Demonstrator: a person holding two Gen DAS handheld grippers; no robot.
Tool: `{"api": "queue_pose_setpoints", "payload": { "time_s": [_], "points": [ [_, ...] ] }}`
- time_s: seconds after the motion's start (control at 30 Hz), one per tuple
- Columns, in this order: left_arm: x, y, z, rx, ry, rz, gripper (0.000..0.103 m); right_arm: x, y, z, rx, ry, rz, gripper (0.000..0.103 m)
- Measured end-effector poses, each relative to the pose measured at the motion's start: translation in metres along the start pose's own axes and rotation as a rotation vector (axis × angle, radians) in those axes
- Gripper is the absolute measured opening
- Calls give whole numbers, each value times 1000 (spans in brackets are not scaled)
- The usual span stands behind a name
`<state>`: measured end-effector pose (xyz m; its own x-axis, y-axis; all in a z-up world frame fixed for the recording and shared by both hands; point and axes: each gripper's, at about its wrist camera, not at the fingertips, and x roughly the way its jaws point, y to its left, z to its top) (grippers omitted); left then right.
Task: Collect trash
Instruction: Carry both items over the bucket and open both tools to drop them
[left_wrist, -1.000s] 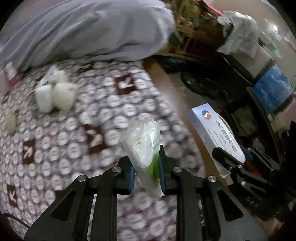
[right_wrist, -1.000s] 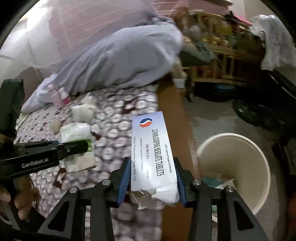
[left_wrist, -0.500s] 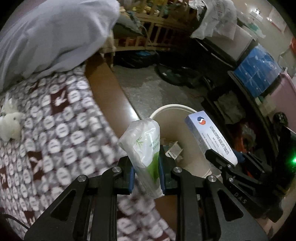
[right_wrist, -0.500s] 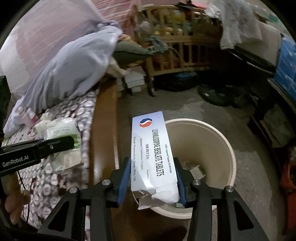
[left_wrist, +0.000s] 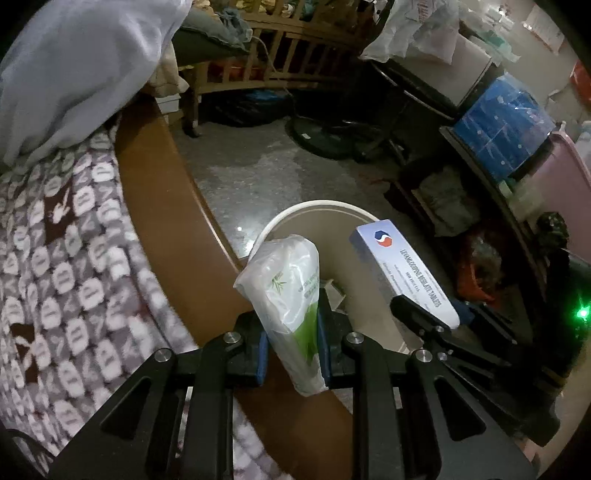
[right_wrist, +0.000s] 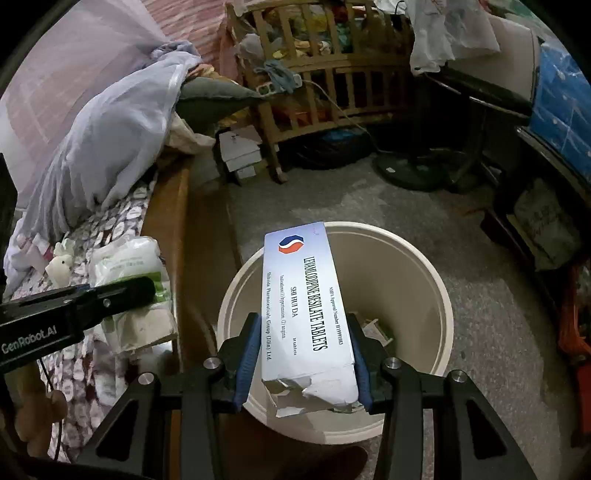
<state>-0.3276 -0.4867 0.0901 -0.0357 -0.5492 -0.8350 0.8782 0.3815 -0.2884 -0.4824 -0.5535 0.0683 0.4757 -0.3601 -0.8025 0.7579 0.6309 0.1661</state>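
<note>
My left gripper is shut on a clear plastic wrapper with green print, held over the bed's wooden edge beside a cream bucket. My right gripper is shut on a white tablet box with a torn end, held above the cream bucket, which has scraps at its bottom. The box also shows in the left wrist view, and the wrapper in the right wrist view.
A bed with a patterned brown and white cover and a wooden side rail lies left. A grey blanket is piled on it. Crumpled tissue sits on the bed. A wooden crib, fan base and shelves stand behind.
Both grippers have swung right, away from the bed and toward the bucket. The box now hangs over the bucket's opening. Both still hold their items.
</note>
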Motion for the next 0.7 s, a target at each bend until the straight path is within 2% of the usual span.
{"api": "queue_pose_setpoints", "payload": {
  "time_s": [0.1, 0.17, 0.23, 0.3, 0.47, 0.7],
  "points": [
    [0, 1, 1, -5, -5, -36, 23, 3, -3, 3, 11, -3, -12, 43],
    [-1, 1, 1, -4, -10, -49, 32, 4, -5, 5, 25, -7, -24, 49],
    [-4, 3, 1, 1, -24, -51, 47, 5, -7, 6, 40, -9, -33, 55],
    [-7, 4, -1, 3, -34, -52, 51, 5, -8, 5, 52, -8, -30, 60],
    [-12, 14, -4, -15, -29, -51, 52, 8, -2, 3, 40, 14, -25, 61],
    [-27, 32, -16, -19, -48, 27, 52, 5, 13, 2, 12, 22, -12, 61]
  ]
}}
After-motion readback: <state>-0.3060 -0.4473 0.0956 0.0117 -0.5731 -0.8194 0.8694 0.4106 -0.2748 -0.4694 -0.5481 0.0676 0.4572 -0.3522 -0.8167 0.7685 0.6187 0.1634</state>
